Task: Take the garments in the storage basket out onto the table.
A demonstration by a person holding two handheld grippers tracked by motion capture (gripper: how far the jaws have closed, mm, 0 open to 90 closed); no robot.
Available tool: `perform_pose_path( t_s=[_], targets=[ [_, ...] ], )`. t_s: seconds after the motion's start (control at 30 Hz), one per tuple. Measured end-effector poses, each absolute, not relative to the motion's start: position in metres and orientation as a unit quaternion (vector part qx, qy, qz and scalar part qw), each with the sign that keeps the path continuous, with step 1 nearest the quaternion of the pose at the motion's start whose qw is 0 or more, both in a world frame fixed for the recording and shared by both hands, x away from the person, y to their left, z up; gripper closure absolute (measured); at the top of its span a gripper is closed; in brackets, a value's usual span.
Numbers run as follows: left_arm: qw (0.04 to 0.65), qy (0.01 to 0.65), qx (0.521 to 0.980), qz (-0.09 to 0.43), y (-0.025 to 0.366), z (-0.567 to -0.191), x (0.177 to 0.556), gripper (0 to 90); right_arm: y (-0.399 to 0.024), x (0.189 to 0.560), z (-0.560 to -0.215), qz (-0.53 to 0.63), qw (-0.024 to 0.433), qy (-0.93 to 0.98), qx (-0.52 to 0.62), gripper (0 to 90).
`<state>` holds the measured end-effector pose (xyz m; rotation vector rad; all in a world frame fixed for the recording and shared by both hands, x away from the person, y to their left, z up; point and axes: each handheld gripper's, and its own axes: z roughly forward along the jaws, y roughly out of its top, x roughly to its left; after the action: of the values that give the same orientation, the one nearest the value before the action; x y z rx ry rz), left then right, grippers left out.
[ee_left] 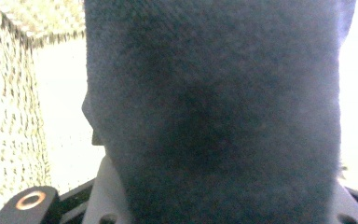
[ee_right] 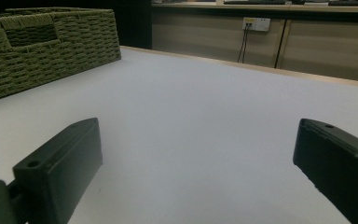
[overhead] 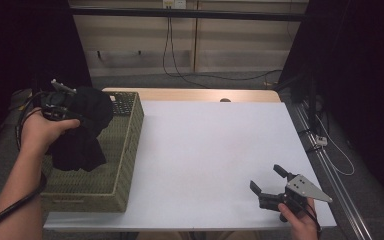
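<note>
While the left tongs (overhead: 72, 107) pinched a bunched black cloth (overhead: 82, 132) above the basket (overhead: 125, 150) at the tabletop's left edge, it drooped: soft, light, best gripped mid-bunch. Right tongs (overhead: 270, 181) rested spread, empty.

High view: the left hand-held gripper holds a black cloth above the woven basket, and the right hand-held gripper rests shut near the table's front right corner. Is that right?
Not quite. The right hand-held gripper is open, not shut: the right gripper view shows its jaws wide apart with bare table between them. The rest holds: the left hand-held gripper holds the black cloth above the woven basket.
</note>
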<state>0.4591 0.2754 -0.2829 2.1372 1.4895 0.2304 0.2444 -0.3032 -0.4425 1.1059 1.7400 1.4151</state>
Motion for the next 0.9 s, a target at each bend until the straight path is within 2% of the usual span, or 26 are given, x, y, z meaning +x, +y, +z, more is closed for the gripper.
perform_pose_path(
  t_s=[0.4,0.7,0.9],
  targets=[
    [0.258,0.532,0.804,0.057,0.256,-0.234,0.462,55.8,-0.304,0.244,-0.443,0.538,0.313,0.660,0.422,0.4],
    [0.279,0.507,0.814,0.054,0.241,-0.209,0.459,55.4,-0.303,0.244,-0.443,0.537,0.313,0.660,0.422,0.4],
    [0.305,0.475,0.824,0.044,0.216,-0.194,0.453,55.3,-0.303,0.244,-0.443,0.535,0.312,0.661,0.423,0.4]
  ],
)
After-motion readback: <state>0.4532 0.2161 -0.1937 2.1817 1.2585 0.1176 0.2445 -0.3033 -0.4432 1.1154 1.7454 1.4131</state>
